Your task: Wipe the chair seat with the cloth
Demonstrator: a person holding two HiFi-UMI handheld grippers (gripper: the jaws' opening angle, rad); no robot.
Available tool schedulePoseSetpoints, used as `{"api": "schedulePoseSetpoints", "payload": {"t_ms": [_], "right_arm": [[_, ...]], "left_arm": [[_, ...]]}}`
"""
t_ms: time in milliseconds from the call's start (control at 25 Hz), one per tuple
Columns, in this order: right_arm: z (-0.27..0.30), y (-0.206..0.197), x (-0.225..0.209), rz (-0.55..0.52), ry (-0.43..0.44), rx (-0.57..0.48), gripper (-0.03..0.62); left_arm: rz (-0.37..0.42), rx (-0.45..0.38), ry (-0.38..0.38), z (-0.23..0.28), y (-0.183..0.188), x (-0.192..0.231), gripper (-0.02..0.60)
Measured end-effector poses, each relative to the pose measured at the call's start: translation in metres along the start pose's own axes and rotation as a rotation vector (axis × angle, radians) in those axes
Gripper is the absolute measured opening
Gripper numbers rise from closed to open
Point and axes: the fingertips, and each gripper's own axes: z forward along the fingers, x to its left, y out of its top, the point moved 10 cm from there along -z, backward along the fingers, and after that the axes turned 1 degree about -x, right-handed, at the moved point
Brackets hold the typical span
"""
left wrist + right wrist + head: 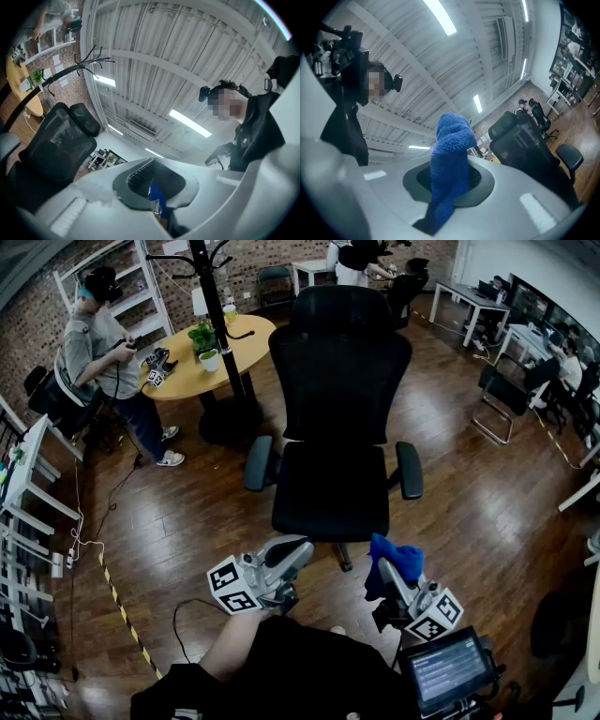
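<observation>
Room: office with a brick back wall and a dark wooden floor (469, 502).
Cloth: blue terry cloth (394, 563), bunched and standing up from the right gripper (392, 579). It is in the air in front of the chair, near the seat's front right corner and not touching it.
Right gripper fingers: clenched on the cloth (450, 173), which rises between them and also trails below.
Chair seat: black seat (330, 488) of an office chair, just beyond both grippers, between two grey-black armrests (259, 463).
Chair back: tall black backrest (339, 371) with a headrest, upright behind the seat.
Left gripper: left gripper (298, 547) hangs at the seat's front left corner, pointing toward it.
Left gripper fingers: pressed together. A small blue sliver (157, 201) shows at their seam, and I cannot tell what it is.
Desk: round yellow desk (187, 371) behind the chair to the left, carrying a potted plant (204, 341).
Coat stand: black coat stand (220, 324) rising beside the desk.
Person: stands left of the desk (103, 352), holding a device.
</observation>
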Motion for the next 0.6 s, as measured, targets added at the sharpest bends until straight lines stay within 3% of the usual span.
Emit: {"api": "schedulePoseSetpoints", "payload": {"t_ms": [280, 600], "right_arm": [[0.025, 0.003, -0.040, 0.001, 0.029, 0.029, 0.044], [0.118, -0.002, -0.106, -0.034, -0.010, 0.062, 0.046]], "left_arm": [[0.018, -0.017, 0.028, 0.016, 0.002, 0.039, -0.008], [-0.014, -0.031, 0.000, 0.035, 0.032, 0.155, -0.008]]}}
